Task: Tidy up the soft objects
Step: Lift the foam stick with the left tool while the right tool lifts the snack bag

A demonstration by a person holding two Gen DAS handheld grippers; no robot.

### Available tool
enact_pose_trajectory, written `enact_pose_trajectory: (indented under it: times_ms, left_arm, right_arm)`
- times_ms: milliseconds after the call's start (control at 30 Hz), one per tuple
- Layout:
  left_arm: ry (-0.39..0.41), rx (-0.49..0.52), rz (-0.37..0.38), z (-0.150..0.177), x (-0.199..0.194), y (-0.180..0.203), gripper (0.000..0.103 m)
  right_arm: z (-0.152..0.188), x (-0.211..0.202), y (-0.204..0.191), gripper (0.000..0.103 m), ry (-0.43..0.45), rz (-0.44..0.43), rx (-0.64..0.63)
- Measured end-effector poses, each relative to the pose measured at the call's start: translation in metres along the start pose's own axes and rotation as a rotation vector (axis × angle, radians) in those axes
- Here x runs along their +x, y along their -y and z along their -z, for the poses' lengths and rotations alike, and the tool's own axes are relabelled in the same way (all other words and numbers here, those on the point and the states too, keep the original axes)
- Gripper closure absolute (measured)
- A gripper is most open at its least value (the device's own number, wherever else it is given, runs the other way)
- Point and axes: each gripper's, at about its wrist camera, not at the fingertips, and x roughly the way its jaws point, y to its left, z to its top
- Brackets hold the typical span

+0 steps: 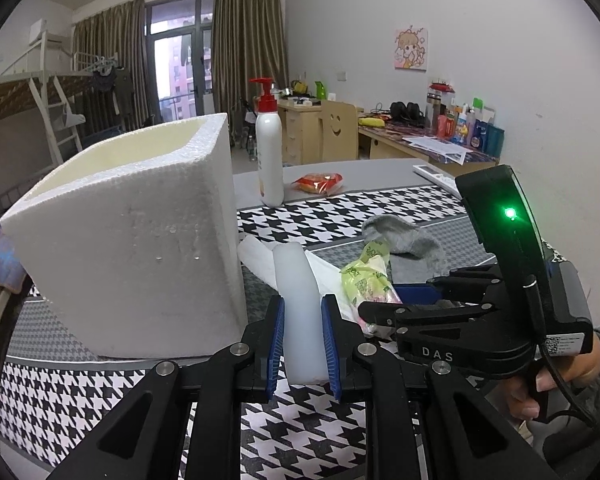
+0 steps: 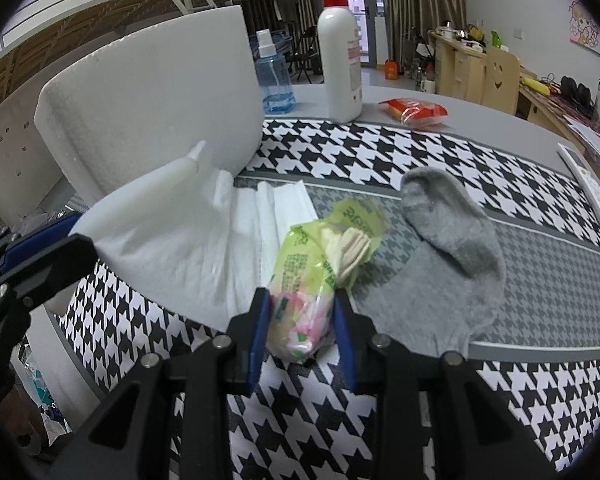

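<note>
A dorm-style bedroom — loft bed (image 1: 28,92), curtained balcony door (image 1: 180,56), cluttered desk (image 1: 428,140).

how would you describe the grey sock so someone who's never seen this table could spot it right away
Start at the big white foam box on the houndstooth cloth, then look right past the paper towel and the green plastic packet. The grey sock lies crumpled just right of that packet, the only plain grey knitted thing there, and no hand-held gripper holds it.
</note>
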Motion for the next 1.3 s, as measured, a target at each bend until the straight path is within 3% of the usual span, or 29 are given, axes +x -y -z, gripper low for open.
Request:
enact_pose_trajectory:
  times_ms: [567,1300]
  left_arm:
    - [-0.065,-0.038,-0.013,0.025,0.001,-0.013,0.083]
    - [0.012,0.004,-0.002,0.013,-0.024,-0.007,0.083]
  right_arm:
    - [0.000,-0.002,-0.001,0.070,0.012,-0.007,0.007]
    - [-0.004,-0.044,-0.009,0.071,0.123,0.007,-0.015]
